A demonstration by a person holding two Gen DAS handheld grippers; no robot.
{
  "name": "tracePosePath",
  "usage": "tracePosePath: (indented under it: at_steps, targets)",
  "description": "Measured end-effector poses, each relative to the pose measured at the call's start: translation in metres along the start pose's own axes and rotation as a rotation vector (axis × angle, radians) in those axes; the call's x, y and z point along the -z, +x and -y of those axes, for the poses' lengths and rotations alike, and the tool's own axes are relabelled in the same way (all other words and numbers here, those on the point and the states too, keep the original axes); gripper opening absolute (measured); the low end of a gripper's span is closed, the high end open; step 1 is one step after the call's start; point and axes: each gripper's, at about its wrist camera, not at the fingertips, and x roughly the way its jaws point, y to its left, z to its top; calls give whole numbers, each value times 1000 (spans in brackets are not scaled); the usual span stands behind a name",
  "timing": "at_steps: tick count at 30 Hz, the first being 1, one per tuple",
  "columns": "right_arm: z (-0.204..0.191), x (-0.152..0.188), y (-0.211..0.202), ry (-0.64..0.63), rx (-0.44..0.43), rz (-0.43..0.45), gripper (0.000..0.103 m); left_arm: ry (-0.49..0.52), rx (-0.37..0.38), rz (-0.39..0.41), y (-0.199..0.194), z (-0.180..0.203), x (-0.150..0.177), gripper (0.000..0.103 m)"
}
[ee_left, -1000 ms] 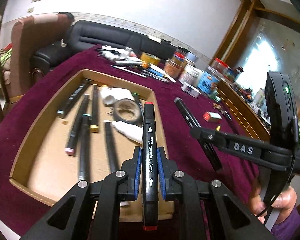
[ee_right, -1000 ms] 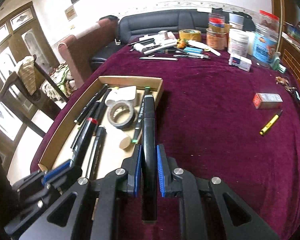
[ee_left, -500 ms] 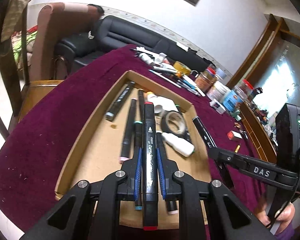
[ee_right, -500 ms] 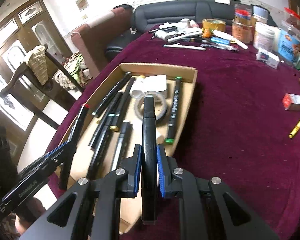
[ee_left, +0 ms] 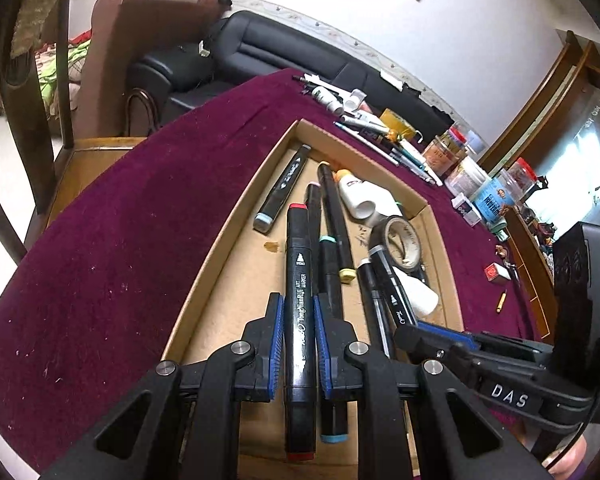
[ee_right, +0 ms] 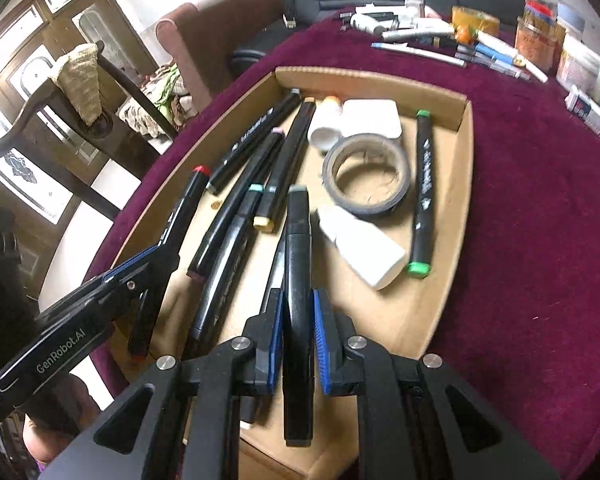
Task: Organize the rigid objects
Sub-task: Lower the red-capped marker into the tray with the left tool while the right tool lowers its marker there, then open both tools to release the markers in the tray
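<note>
A shallow cardboard tray (ee_left: 236,216) (ee_right: 466,160) lies on the maroon table and holds several black markers, a tape roll (ee_right: 366,174), and white bottles (ee_right: 362,246). My left gripper (ee_left: 297,328) is shut on a red-capped black marker (ee_left: 298,276), held over the tray's near left part; it also shows in the right wrist view (ee_right: 184,204). My right gripper (ee_right: 297,320) is shut on a grey-capped black marker (ee_right: 297,248), held over the tray's near middle; it also shows in the left wrist view (ee_left: 392,296).
Pens, tubes, tape and jars (ee_right: 536,36) crowd the table's far edge. A small red box (ee_left: 493,273) and a yellow pen (ee_left: 501,301) lie on the cloth to the right. A sofa (ee_left: 284,52) and armchair stand behind the table.
Both grippers have moved with their markers over the tray and lower toward it. The right one came in from the cloth beside the tray.
</note>
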Motion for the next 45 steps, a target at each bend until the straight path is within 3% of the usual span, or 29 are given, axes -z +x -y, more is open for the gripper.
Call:
tracePosePath:
  at_steps: [18,31,36,37,41,45]
  targets:
    - [7,-12,15,-2,87,11,15,37,-42,-21,23,9,-11,15]
    - [5,7,6,27,13,-14,15,46,-56,-18,22,8,-11,16]
    - [2,13,-3,10,93,44,16,50,-80,-11,23,11,-11,16]
    - [1,14,-8,0,99,68,16,55,-89,-8,23,12,-11,16]
    - [1,16,-23,-13,102,123,34,67,-119,-7,23,14,-10,16]
    - [4,18,-34,-27,107,159,40,50,-123,-12,18,12,-9,16]
